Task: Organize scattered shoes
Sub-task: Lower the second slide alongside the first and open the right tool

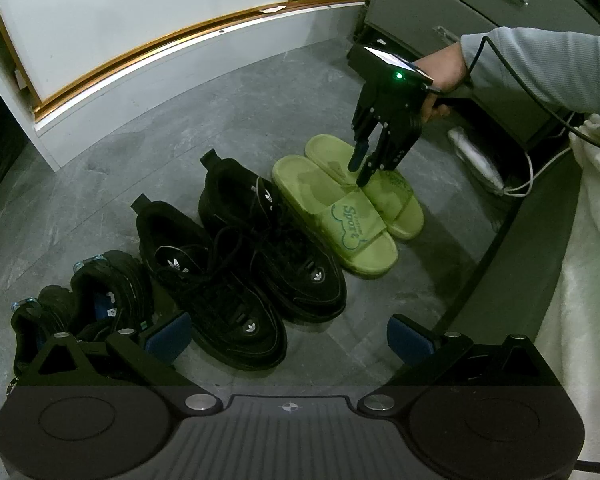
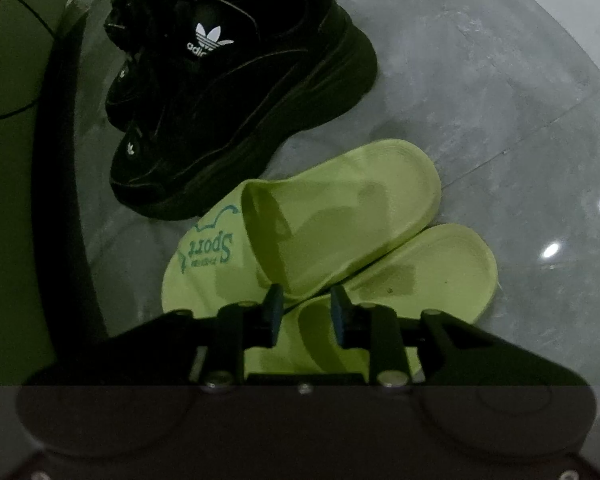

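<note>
- Left wrist view: the shoes stood in a row on the grey floor (image 1: 148, 148), presumably lined up as pairs. From the left came a pair of small dark shoes (image 1: 80, 312), a pair of black sneakers (image 1: 240, 264), and a pair of green slides (image 1: 352, 204), the slides touching side by side.
- The left gripper (image 1: 288, 336) hung released over the floor in front of the sneakers, its blue pads wide apart and holding nothing; it appeared to be waiting aside so as not to disturb the row.
- The right gripper (image 1: 360, 168), held in a sleeved hand (image 1: 444, 76), pointed down over the far slide, its fingers a little apart, tips at or just above the footbed; whether they touched could not be told.
- Right wrist view: the right gripper (image 2: 304, 312) had its jaws narrowly parted, not clenched, with the edge of the nearer slide's strap showing between them, seemingly for a last nudge or a let-go.
- The green slides (image 2: 340, 224) lay pressed together, one slightly overlapping the other, just beside a black sneaker (image 2: 236, 120), so the tidying looked close to finished.
</note>
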A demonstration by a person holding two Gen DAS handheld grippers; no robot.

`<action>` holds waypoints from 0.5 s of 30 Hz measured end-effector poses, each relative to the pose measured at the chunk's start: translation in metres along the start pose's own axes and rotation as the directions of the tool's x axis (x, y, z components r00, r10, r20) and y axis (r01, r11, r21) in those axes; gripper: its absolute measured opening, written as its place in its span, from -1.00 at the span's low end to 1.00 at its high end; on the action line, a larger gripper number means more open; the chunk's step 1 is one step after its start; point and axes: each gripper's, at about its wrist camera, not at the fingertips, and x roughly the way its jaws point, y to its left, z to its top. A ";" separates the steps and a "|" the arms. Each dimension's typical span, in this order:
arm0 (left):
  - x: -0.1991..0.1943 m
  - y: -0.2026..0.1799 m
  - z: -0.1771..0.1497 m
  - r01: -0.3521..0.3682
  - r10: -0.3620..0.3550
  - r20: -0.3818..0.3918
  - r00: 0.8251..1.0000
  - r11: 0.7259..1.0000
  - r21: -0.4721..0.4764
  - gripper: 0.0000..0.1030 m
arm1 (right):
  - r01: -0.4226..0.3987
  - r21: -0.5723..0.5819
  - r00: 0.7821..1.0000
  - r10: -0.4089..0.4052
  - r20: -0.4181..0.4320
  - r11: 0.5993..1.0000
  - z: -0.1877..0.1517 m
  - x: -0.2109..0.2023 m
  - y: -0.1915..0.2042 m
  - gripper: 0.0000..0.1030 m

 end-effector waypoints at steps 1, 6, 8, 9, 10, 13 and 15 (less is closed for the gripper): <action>0.000 0.000 0.000 0.000 0.000 0.000 1.000 1.000 0.000 0.99 | 0.001 -0.002 1.000 -0.001 -0.001 1.000 0.000 0.000 0.000 -0.51; 0.000 0.001 0.000 0.001 -0.001 -0.001 1.000 1.000 0.001 0.99 | 0.007 -0.004 1.000 -0.007 -0.012 1.000 0.000 0.001 0.002 -0.51; -0.001 0.001 0.000 0.001 -0.001 0.000 1.000 1.000 0.001 0.99 | 0.010 -0.004 1.000 -0.010 -0.013 1.000 0.000 0.001 0.002 -0.50; -0.001 0.002 0.000 0.001 -0.001 0.000 1.000 1.000 0.001 0.99 | 0.013 -0.003 1.000 -0.013 -0.014 1.000 0.001 0.001 0.002 -0.50; -0.001 0.002 0.000 0.001 -0.001 0.000 1.000 1.000 0.001 0.99 | 0.015 -0.003 1.000 -0.015 -0.016 1.000 0.001 0.000 0.002 -0.50; -0.001 0.002 0.001 0.002 -0.002 -0.001 1.000 1.000 0.003 0.99 | 0.021 -0.004 1.000 -0.021 -0.014 1.000 0.001 -0.001 0.003 -0.46; 0.000 0.002 0.001 0.001 -0.001 -0.001 1.000 1.000 0.004 0.99 | 0.024 -0.003 1.000 -0.024 -0.013 1.000 0.000 -0.002 0.003 -0.45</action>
